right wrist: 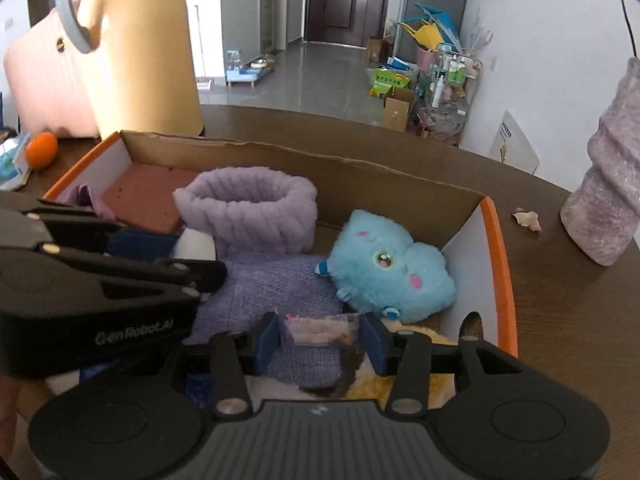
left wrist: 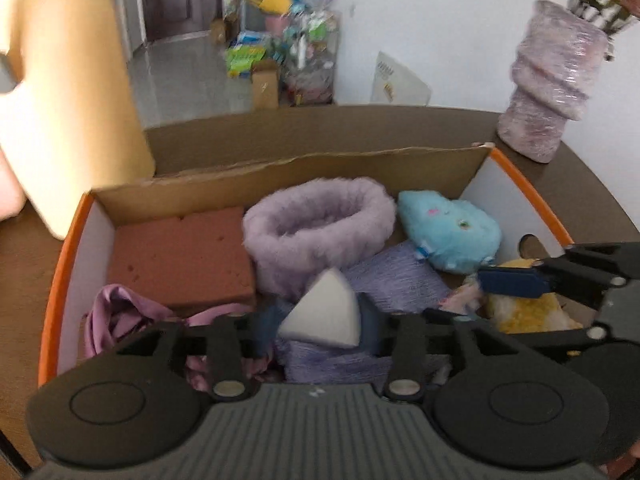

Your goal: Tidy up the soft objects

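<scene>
Dark brown table [right wrist: 560, 320], orange-rimmed cardboard box [right wrist: 498, 264] centred, purple vase [right wrist: 608, 200] at 2 o'clock, tiled hallway [right wrist: 320, 76] and door [right wrist: 340, 0] at 12, left gripper [left wrist: 320, 320] clamped on white sponge wedge [left wrist: 326, 312], right gripper [right wrist: 320, 340] parted around clear packet [right wrist: 320, 330]

Bright daylight — left view motion-blurred, fisheye bending at edges, dark corners.

Both wrist cameras look forward and down along their fingers, close above the open cardboard box [left wrist: 280, 168]. The left view faces it squarely; the right view sits further right, angled leftward. Both share the purple fluffy band [right wrist: 248, 208], blue plush [left wrist: 448, 232] and far doorway.
</scene>
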Demonstrator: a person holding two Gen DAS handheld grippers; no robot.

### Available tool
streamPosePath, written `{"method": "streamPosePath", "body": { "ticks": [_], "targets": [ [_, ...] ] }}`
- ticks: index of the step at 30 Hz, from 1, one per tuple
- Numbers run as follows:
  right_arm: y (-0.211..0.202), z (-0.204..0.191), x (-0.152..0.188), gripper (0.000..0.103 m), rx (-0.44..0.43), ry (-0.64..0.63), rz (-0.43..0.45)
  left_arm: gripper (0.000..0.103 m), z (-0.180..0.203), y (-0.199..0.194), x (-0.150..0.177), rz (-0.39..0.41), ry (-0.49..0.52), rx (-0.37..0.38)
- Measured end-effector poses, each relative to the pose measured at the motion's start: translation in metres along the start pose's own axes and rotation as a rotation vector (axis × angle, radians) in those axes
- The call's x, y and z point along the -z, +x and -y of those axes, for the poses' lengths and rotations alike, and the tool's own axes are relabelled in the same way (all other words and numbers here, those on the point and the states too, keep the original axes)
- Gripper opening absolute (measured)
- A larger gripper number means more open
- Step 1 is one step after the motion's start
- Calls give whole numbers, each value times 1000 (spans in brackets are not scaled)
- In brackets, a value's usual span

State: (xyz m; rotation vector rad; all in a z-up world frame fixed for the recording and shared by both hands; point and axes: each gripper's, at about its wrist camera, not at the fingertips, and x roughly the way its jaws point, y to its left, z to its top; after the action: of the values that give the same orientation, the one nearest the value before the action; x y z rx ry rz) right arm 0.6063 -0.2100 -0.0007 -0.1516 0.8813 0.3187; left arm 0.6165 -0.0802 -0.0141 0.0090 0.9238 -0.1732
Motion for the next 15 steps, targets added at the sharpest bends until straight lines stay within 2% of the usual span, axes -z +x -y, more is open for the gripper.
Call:
{"method": "streamPosePath", "body": {
  "ticks": [2, 4, 7, 10, 14, 15],
  "targets": [
    [-5, -2, -1, 54, 2, -21, 0, 61, -9, -9, -1, -2, -22, 40],
    [-13, 3, -3, 59, -1, -21, 17, 65, -12, -24, -1, 17, -29, 33],
    [-43, 5, -5, 60, 10, -25, 58, 66, -10, -59, -4, 56, -12, 22],
    [-80, 8, -10, 62, 27, -19, 104, 72, -9, -106, -3, 122, 4, 17],
    [-141, 13, -7, 77, 35, -3, 186, 80, -11, -169, 11, 230, 17, -2],
    [-155, 13, -5, 77, 42, 1, 210, 81, -11, -181, 17, 256, 17, -13]
  ]
}}
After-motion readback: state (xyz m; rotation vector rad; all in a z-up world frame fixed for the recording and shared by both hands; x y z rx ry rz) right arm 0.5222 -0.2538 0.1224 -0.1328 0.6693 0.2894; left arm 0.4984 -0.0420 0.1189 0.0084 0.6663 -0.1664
